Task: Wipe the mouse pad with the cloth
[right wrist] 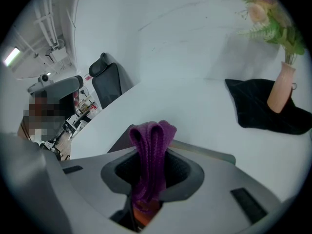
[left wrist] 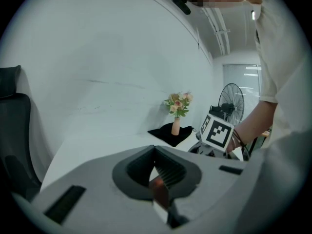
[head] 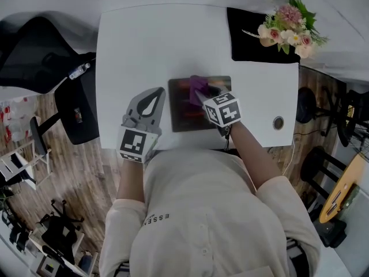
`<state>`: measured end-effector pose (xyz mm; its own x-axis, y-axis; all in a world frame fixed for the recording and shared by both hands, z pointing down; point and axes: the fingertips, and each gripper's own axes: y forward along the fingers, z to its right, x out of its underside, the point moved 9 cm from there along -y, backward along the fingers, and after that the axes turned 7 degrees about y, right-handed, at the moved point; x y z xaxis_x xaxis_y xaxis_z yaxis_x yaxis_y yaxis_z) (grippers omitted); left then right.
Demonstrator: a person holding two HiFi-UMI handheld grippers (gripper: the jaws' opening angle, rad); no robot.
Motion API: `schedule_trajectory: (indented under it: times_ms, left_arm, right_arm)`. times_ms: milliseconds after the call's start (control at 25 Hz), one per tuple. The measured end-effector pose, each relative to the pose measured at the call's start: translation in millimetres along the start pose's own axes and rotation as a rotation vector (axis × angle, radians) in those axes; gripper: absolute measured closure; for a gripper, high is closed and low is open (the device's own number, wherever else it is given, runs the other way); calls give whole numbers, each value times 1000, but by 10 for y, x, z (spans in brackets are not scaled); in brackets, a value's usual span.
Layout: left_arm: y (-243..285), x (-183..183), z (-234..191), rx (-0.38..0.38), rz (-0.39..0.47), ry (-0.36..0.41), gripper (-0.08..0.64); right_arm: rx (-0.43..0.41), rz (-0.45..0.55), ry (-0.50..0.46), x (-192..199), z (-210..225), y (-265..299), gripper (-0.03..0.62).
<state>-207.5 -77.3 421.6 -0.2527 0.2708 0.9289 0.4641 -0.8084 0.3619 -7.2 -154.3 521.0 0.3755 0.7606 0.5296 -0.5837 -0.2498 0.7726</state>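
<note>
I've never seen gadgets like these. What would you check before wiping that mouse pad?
1. Purple cloth gripped: ok, the right gripper has its jaws shut on it.
2. Cloth over the mouse pad: ok, the head view shows it above the pad's upper middle.
3. Cloth pressing on the pad: cannot tell.
4. Left gripper out of the way: ok, shut and empty, on the table beside the pad's left edge.
5. Pad held down: not ok, nothing pins it.
6. Flowers clear: ok, on a black mat at the far corner, apart from the pad.
</note>
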Motion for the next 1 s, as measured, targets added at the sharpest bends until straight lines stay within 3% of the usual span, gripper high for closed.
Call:
schedule_trajectory:
  times_ms: [440, 640, 1000]
  left_arm:
    - [311, -221, 617, 5, -16, 43, 559]
    - [395, -337, 877, 13, -4, 78, 559]
    - [451, -413, 1099, 11, 3, 99, 558]
  right_arm:
    - [27, 23, 8, 207, 602, -452, 482]
    - [54, 30, 66, 302, 881, -623, 482]
    - [130, 40, 101, 419, 1198, -882, 482]
